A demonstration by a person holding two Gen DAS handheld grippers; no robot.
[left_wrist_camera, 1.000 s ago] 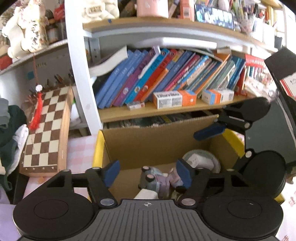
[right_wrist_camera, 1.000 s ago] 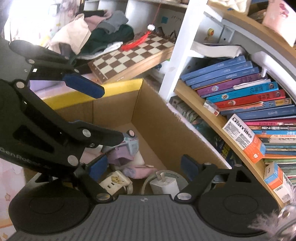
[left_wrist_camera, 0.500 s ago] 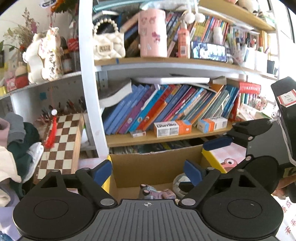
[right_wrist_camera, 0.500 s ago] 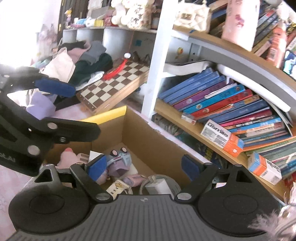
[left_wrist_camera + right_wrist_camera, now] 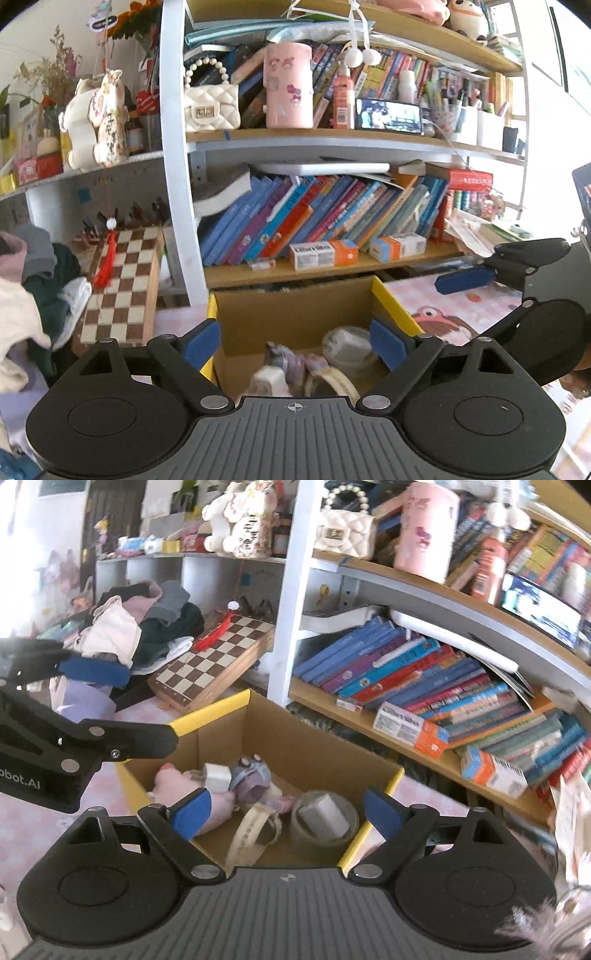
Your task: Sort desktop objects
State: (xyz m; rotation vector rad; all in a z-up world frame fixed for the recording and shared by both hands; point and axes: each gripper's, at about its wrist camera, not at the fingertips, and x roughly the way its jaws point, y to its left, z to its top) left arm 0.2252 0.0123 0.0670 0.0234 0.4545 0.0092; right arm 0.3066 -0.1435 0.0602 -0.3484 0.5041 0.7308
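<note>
Reading the few legible marks first: the white letters "obot.AI" (image 5: 19, 783) sit on the black body of the left gripper at the left edge of the right wrist view, and a white-and-orange carton (image 5: 410, 726) on the lower shelf carries dark print too blurred to spell out with confidence.

In its own view, the left gripper (image 5: 294, 341) fills the bottom of the frame, its blue-padded fingers spread wide with nothing between them, pointing over the cardboard box (image 5: 295, 312) in the lower centre. The right gripper (image 5: 284, 811) is likewise spread and empty, angled down over the same box (image 5: 314, 753), whose rim is edged in yellow.

Inside the box, in the lower centre of the right wrist view, lie a pink plush toy (image 5: 173, 780), a grey-purple mouse toy (image 5: 251, 777), a white charger block (image 5: 218, 775), a cream tape roll (image 5: 255, 829) and a clear tape roll (image 5: 325, 818) with a white block sitting in its middle.

A chessboard (image 5: 218, 655) with a red tassel (image 5: 216, 633) on it leans at centre left, beside a heap of clothes (image 5: 140, 627). Slanting books (image 5: 406, 675) fill the shelf at right.
</note>
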